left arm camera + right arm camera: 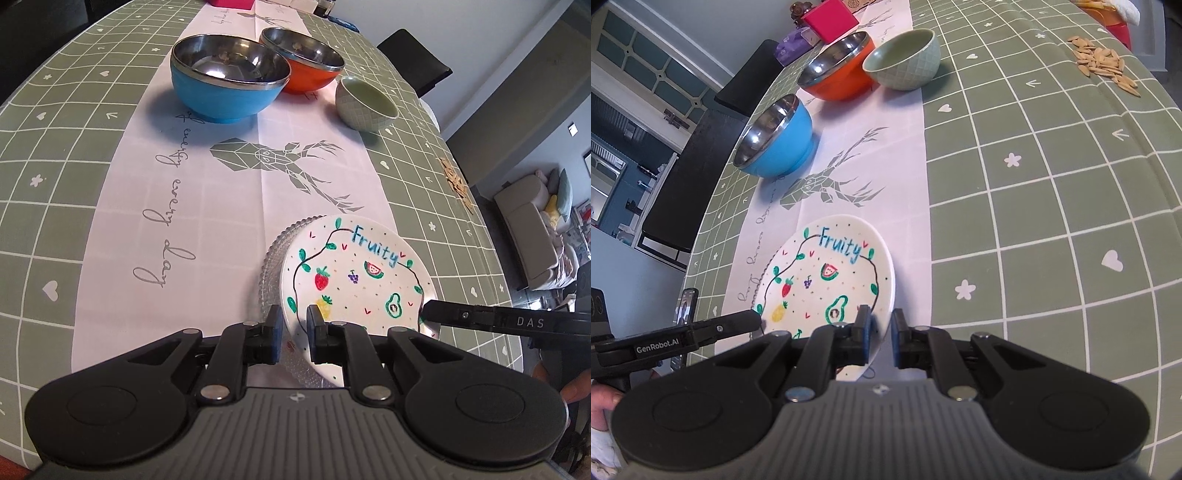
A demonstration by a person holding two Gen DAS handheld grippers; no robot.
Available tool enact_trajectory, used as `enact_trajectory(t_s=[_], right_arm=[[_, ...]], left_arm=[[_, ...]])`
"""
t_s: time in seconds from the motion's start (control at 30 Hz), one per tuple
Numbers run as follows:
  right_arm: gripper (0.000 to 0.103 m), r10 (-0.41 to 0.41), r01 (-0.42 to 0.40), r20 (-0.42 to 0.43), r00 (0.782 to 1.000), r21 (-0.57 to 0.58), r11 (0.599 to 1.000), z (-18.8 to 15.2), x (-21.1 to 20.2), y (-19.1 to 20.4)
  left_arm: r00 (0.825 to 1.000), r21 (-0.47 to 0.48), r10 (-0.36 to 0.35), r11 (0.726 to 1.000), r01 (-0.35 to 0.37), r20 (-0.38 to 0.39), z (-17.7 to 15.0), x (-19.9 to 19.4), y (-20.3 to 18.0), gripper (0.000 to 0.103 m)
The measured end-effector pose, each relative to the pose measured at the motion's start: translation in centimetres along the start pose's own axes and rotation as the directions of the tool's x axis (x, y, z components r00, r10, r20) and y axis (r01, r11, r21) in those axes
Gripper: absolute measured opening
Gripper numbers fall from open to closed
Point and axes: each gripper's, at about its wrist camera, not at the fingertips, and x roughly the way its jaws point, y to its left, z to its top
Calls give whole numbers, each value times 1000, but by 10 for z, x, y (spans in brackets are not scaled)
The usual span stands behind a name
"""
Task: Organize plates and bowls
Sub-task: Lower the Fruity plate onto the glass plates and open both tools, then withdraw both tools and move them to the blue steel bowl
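Observation:
A white "Fruity" plate [354, 273] with fruit drawings lies on a clear glass plate [271, 262] on the white runner. My left gripper [293, 332] is shut on the white plate's near left rim. My right gripper [878, 334] is shut on its right rim [886, 295]; its finger also shows in the left wrist view [480, 317]. Beyond stand a blue steel-lined bowl [225, 83], an orange steel-lined bowl [301, 59] and a pale green ceramic bowl [365, 103]. The same bowls appear in the right wrist view: blue [777, 138], orange [838, 68], green [905, 61].
The table has a green checked cloth [1052, 184]. A heap of seeds [1104, 64] lies near the far right edge. A pink box [831, 18] and a purple item [794, 46] stand at the far end. Dark chairs [687, 177] line the left side.

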Motion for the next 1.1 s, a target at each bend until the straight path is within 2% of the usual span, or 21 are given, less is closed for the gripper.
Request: enact_trajectory(t_s=[0.07, 0.17, 0.37, 0.5, 0.57, 0.7, 0.87, 0.97, 1.03, 1.1], right_arm=[[9, -4, 4, 1, 1000, -4, 1000, 0, 0, 1], [8, -14, 14, 0, 1000, -19, 1000, 0, -1, 3], [8, -32, 32, 6, 999, -45, 998, 0, -1, 7], [8, -48, 48, -1, 999, -77, 996, 0, 2, 13], [8, -69, 69, 0, 998, -113, 991, 1, 3, 19], [11, -134, 133, 11, 991, -225, 965, -1, 5, 35], [12, -224, 224, 45, 974, -364, 904, -3, 5, 55], [12, -248, 253, 65, 967, -407, 878, -2, 4, 61], [20, -251, 261, 80, 965, -422, 868, -1, 1, 65], [22, -250, 260, 82, 965, -428, 865, 1, 1, 66]], left_arm=[[1000, 9, 8, 1000, -8, 4, 1, -2, -1, 19], [999, 38, 37, 999, -39, 32, 2, -8, -5, 28], [998, 26, 48, 998, -50, 43, 5, -13, 0, 29], [998, 0, 30, 1000, -30, 57, 6, -15, 3, 36], [998, 1, 30, 1000, -30, 61, 6, -16, 3, 37], [997, 10, 31, 999, -32, 67, 8, -18, 3, 37], [996, 45, 52, 997, -55, 68, 8, -19, -2, 37], [996, 63, 54, 996, -59, 76, 8, -20, -3, 37], [995, 69, 53, 996, -59, 81, 9, -20, -4, 37], [995, 70, 51, 996, -57, 83, 10, -21, -4, 37]])
